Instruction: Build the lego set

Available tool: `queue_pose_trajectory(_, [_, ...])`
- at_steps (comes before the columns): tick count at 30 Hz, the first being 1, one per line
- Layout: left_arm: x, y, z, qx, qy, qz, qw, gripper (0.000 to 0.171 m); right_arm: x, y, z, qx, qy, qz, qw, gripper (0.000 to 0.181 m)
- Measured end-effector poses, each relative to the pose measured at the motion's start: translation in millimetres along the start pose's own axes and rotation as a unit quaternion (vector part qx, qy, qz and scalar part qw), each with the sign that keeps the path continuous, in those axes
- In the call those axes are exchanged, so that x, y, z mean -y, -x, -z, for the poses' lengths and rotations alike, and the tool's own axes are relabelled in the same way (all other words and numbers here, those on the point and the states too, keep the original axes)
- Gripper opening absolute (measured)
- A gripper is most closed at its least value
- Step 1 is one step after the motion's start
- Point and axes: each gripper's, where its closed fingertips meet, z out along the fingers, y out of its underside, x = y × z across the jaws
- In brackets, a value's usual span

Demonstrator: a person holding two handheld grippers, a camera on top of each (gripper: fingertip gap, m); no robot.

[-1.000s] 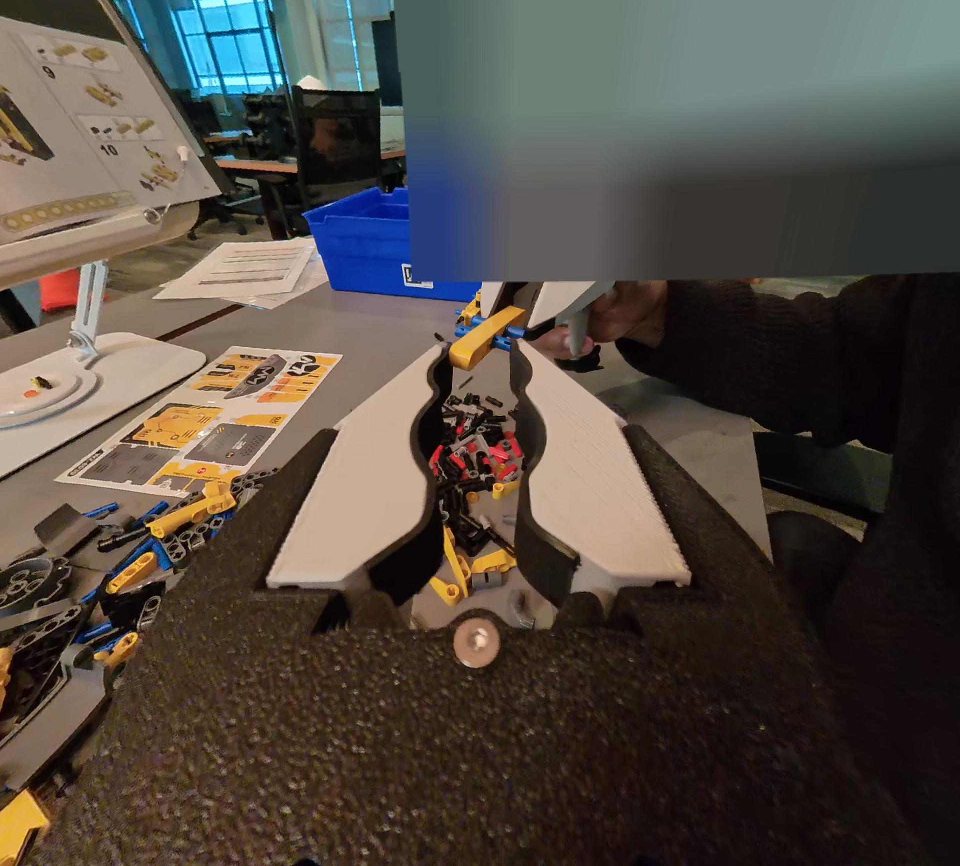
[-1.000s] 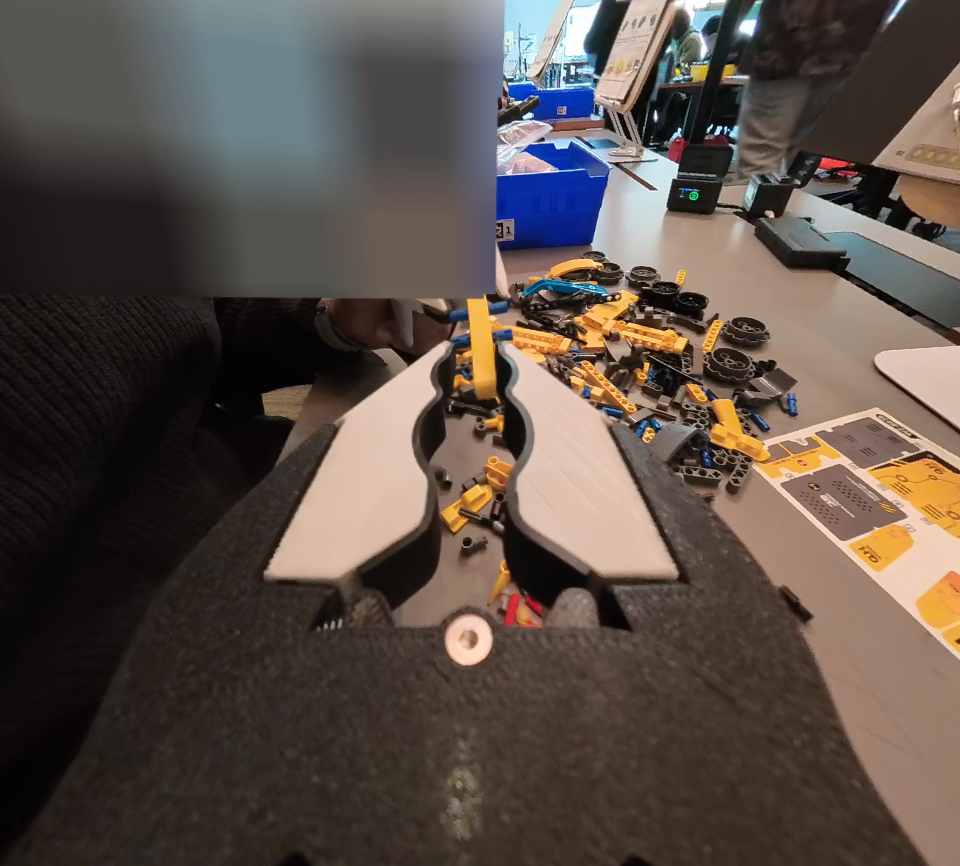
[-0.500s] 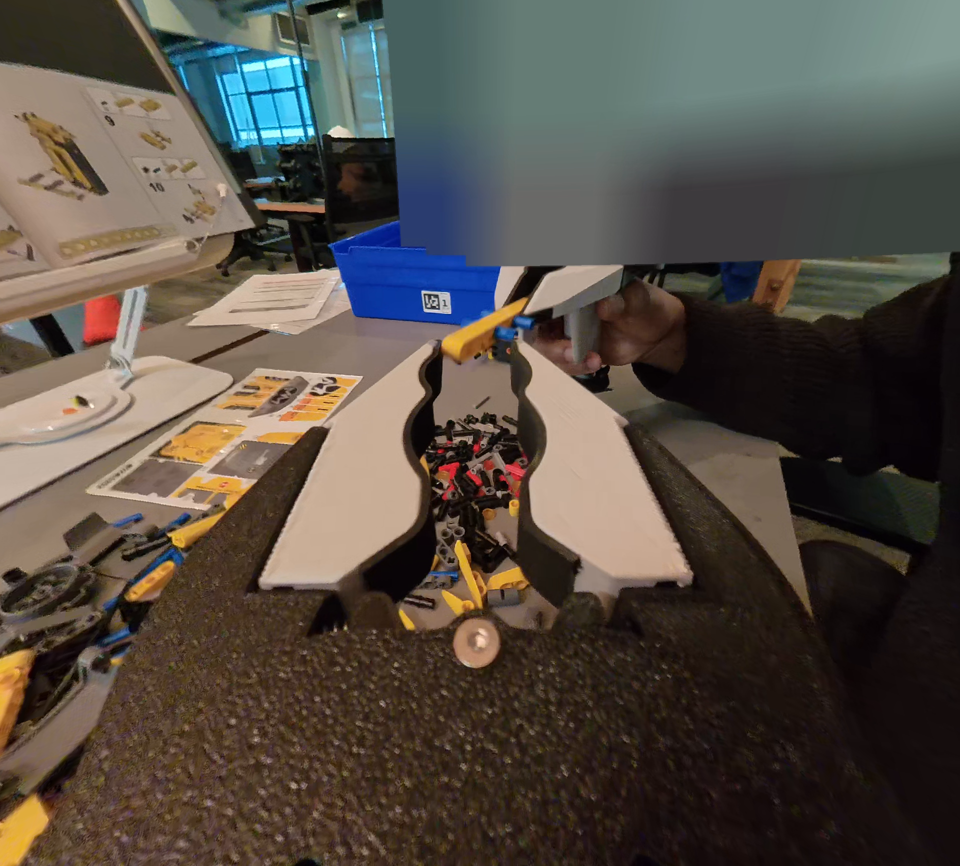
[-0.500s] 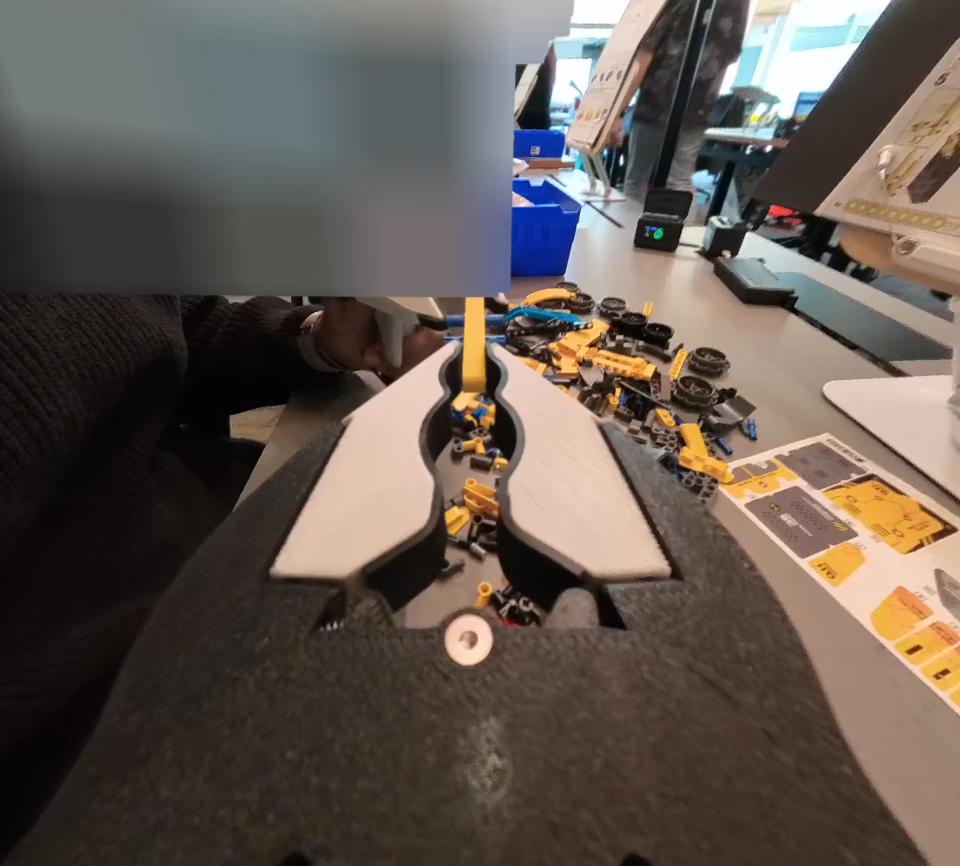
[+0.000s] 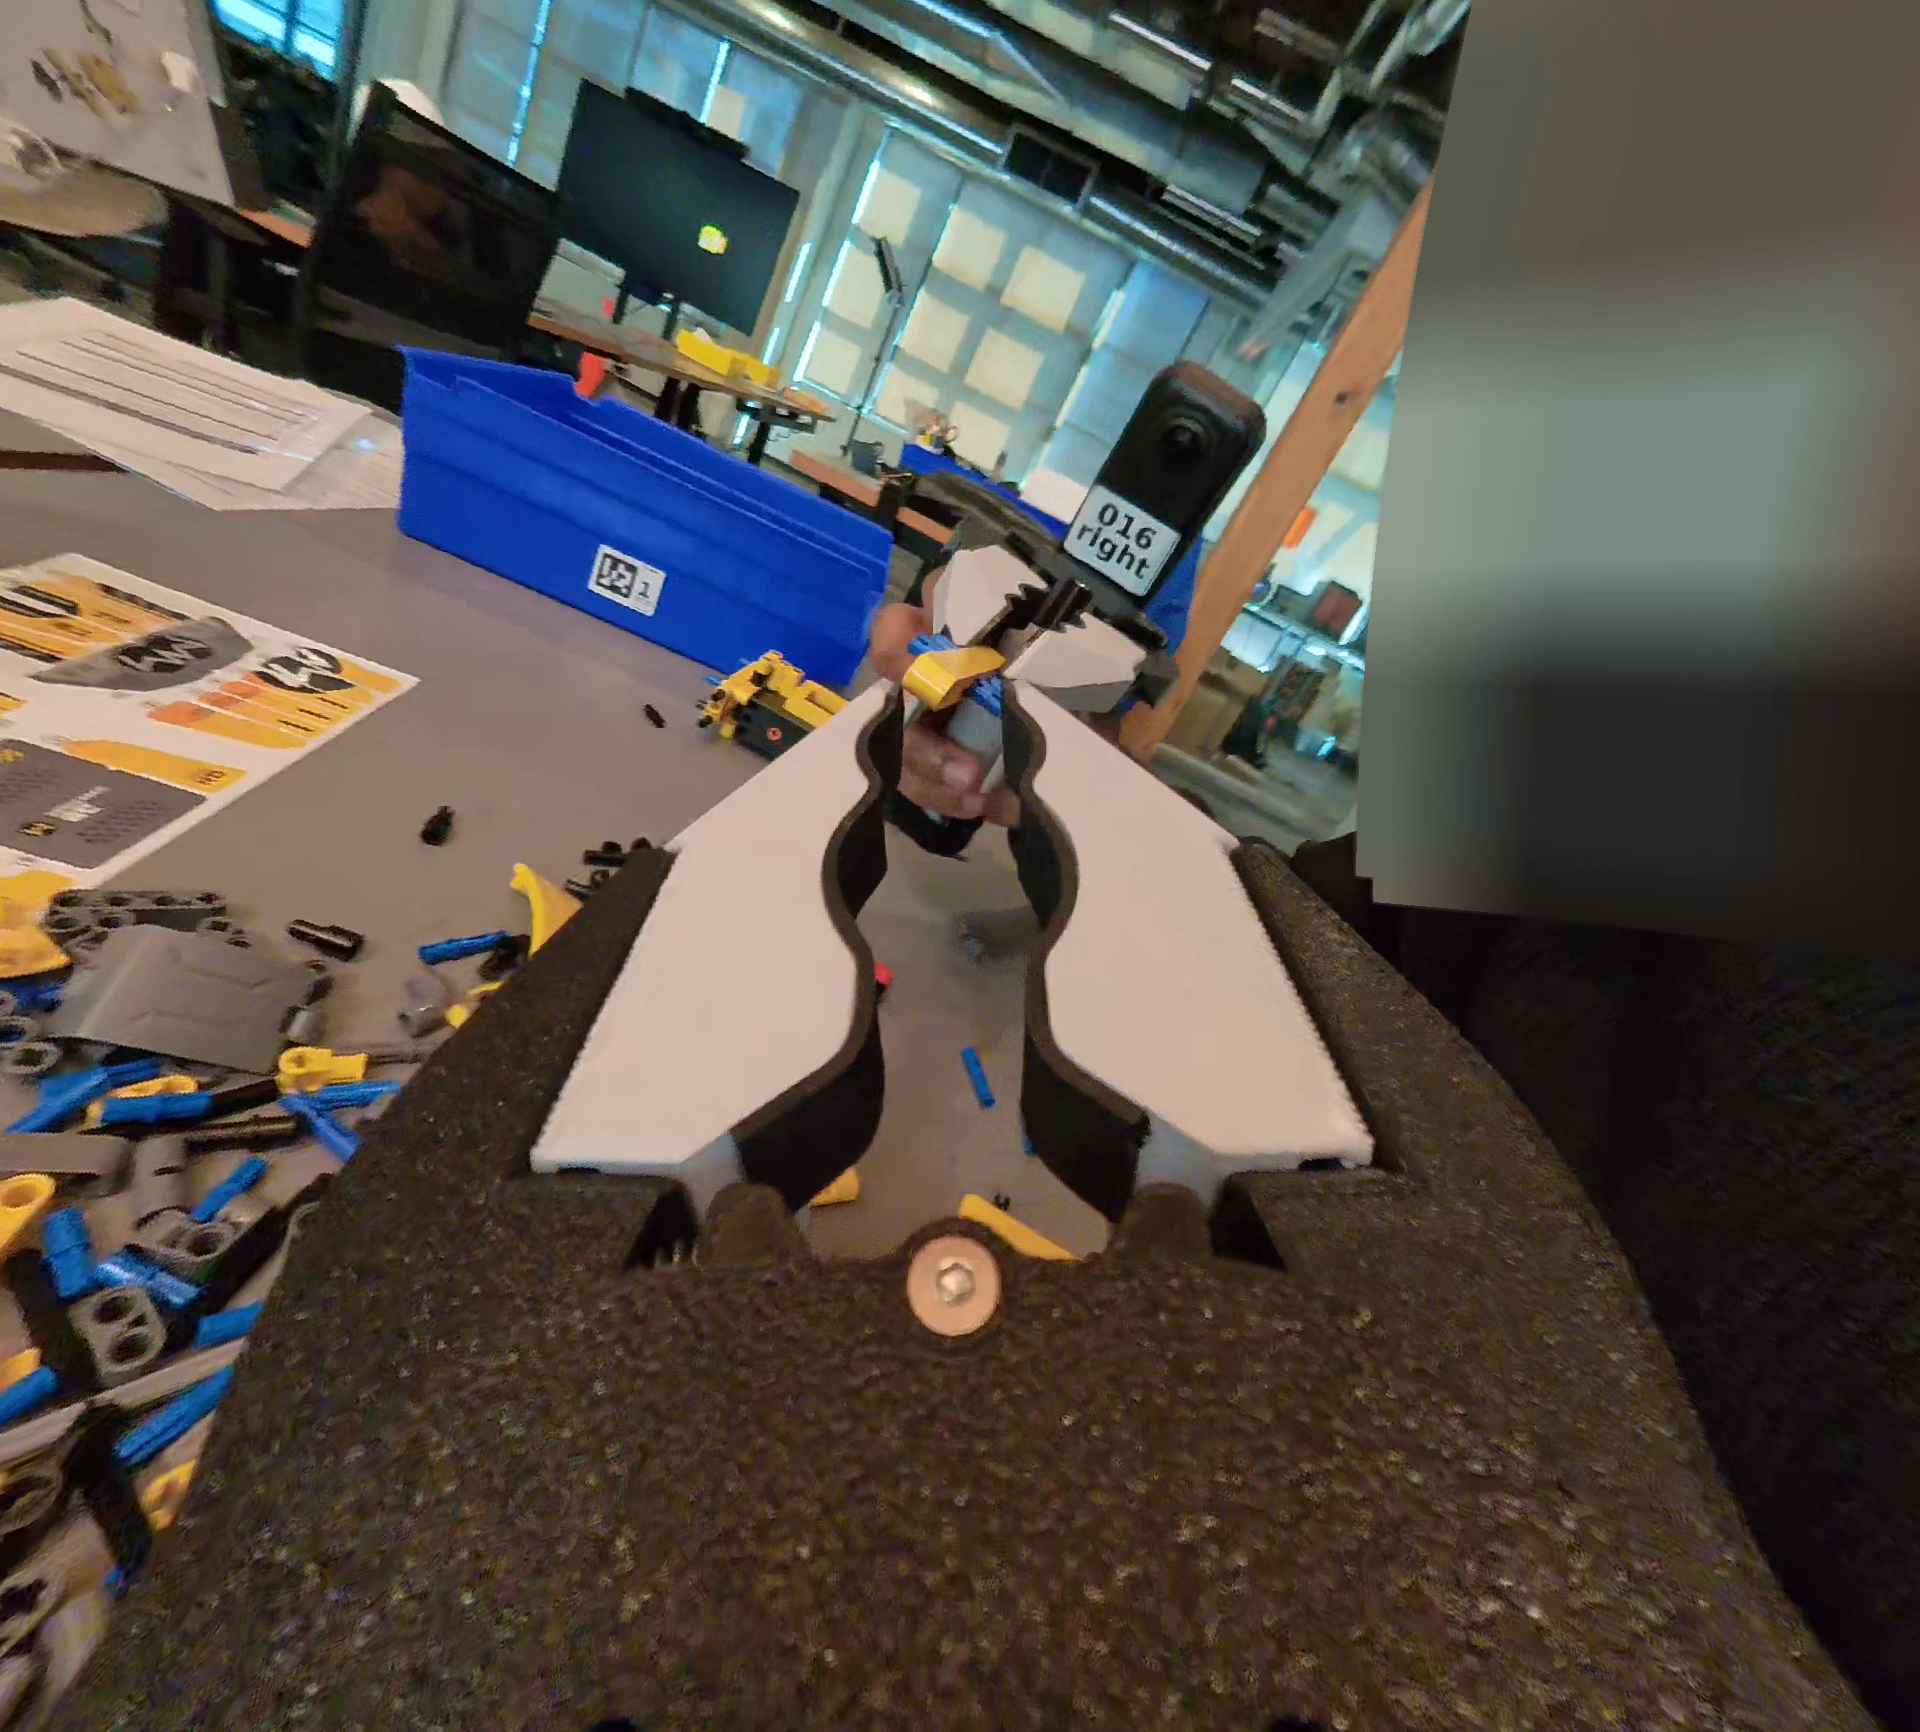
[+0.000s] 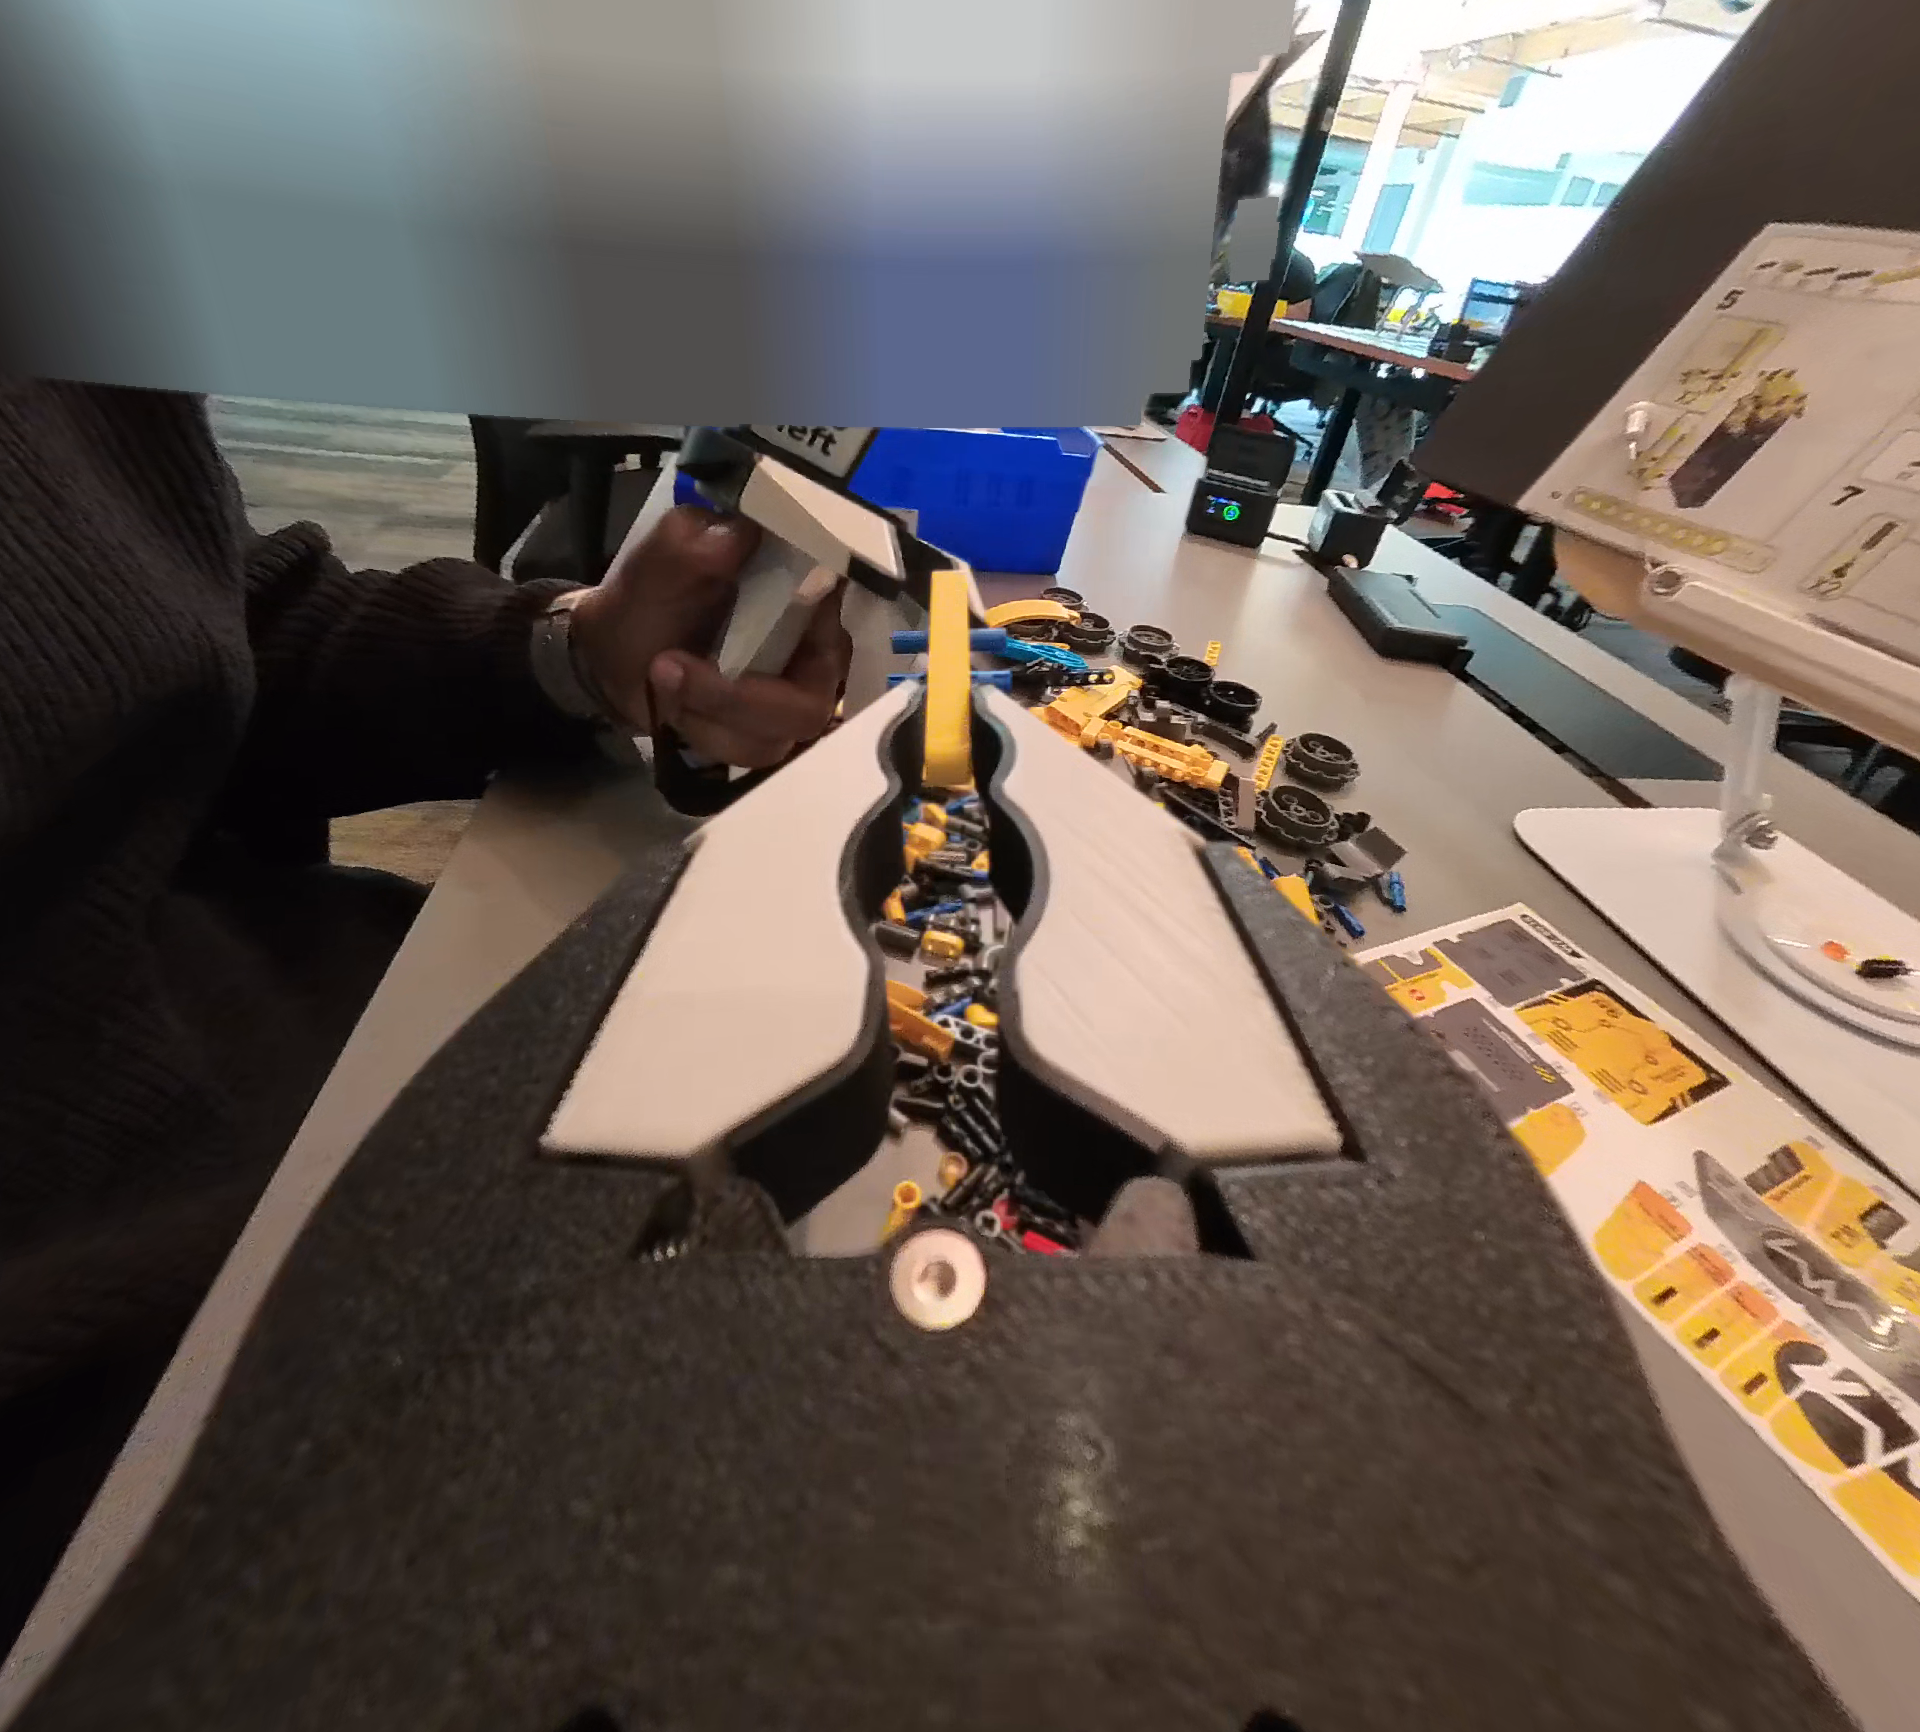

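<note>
My right gripper [image 6: 948,706] is shut on a long yellow beam [image 6: 948,643] that sticks out past its tips, above the grey table [image 6: 1299,643]. Blue pins [image 6: 914,640] cross the beam near its far end. In the left wrist view, my left gripper [image 5: 954,700] is narrowly open with its tips on either side of the beam's end [image 5: 948,672]; I cannot tell if they touch it. The right gripper [image 5: 997,638] faces it from beyond. A hand [image 6: 717,643] in a dark sleeve holds the left gripper's handle.
Loose yellow, blue and black parts [image 5: 156,1111] [image 6: 1164,726] are spread over the table. A small yellow assembly [image 5: 764,706] lies before a blue bin [image 5: 623,498]. A sticker sheet [image 6: 1558,1059], a booklet stand [image 6: 1621,872] and black devices [image 6: 1231,508] are to the right. The grippers are tip to tip, or close to it.
Both grippers have risen and tilted up. The beam stays in my right gripper. Its end has moved from the left fingertip to between my left gripper's tips.
</note>
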Motion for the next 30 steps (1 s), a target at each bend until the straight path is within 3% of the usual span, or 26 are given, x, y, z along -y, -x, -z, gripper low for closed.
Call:
queue_pose_trajectory(24, [-4, 3, -2, 0.018, 0.010, -0.029, 0.999, 0.019, 4, -9, 3, -0.029, -0.015, -0.007, 0.999, 0.007])
queue_pose_trajectory(30, [9, 9, 6, 0.048, -0.025, -0.053, 0.997, 0.018, 2, -9, 1, -0.023, -0.012, -0.018, 1.000, 0.007])
